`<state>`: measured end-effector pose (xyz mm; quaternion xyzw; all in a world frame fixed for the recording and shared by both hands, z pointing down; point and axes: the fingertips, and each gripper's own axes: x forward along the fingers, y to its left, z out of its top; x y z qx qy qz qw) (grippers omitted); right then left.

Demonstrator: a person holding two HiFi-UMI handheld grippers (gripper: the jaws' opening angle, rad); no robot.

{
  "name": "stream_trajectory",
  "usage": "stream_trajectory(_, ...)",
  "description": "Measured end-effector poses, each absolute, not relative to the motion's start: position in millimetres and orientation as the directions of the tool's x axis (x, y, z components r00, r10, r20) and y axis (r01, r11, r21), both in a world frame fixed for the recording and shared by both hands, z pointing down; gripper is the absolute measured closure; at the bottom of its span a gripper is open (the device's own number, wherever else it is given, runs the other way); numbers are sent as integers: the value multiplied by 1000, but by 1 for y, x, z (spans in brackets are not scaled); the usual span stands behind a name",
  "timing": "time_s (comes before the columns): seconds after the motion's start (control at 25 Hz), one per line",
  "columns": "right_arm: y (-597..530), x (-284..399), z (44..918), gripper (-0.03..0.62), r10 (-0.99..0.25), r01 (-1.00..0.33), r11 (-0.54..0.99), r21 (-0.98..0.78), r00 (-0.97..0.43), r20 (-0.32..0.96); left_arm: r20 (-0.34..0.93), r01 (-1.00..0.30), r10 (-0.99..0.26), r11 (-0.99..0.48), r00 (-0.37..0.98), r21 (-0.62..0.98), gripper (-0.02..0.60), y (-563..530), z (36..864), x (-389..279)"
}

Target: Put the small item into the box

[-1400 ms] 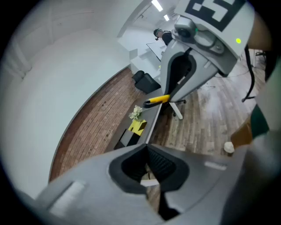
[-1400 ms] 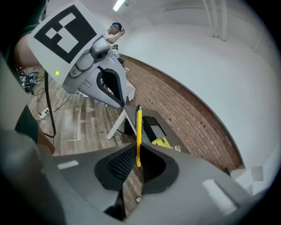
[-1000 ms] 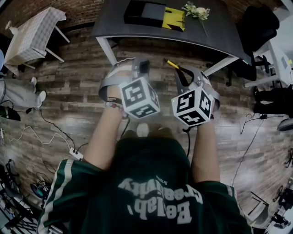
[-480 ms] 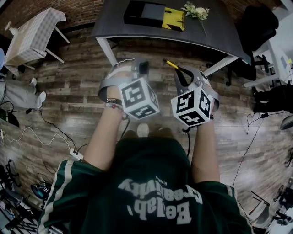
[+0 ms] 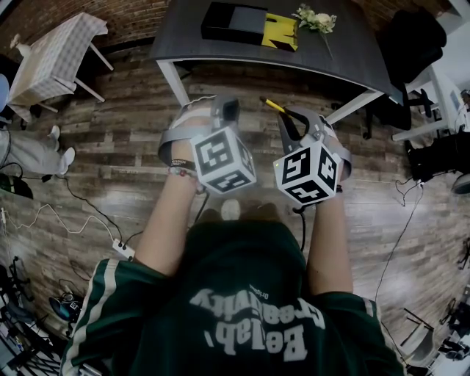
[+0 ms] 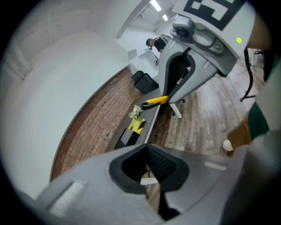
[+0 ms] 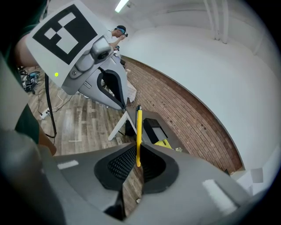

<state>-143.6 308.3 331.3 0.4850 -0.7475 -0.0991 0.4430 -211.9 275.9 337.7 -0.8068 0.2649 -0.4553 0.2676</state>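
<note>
Clamping slim yellow pen in right tool | left tool closed together, pads ribbed

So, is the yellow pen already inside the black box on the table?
No, the pen is clamped in the right gripper, short of the table where the box sits.

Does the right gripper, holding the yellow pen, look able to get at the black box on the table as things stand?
Probably, but not from here: the right gripper is shut on the yellow pen, short of the table edge. Nothing stands before the black box.
</note>
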Motion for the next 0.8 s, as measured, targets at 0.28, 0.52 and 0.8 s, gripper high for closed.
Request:
stream_trajectory(0.28,312,-153,330,560,-816,-628,509,588,-136,562,586,-185,-675,-712,448,-678,581,279,336,-221)
stream_trajectory(0.52,312,-157,325,562,-816,-624,508,594,-126,564,577,-190,-678,-707,455,-681,581,275,328,-226)
stream_trajectory(0.8,308,-156,325,562,-818,-618,505,603,-120,563,583,-179,-673,-711,456,-680,581,273,332,-225)
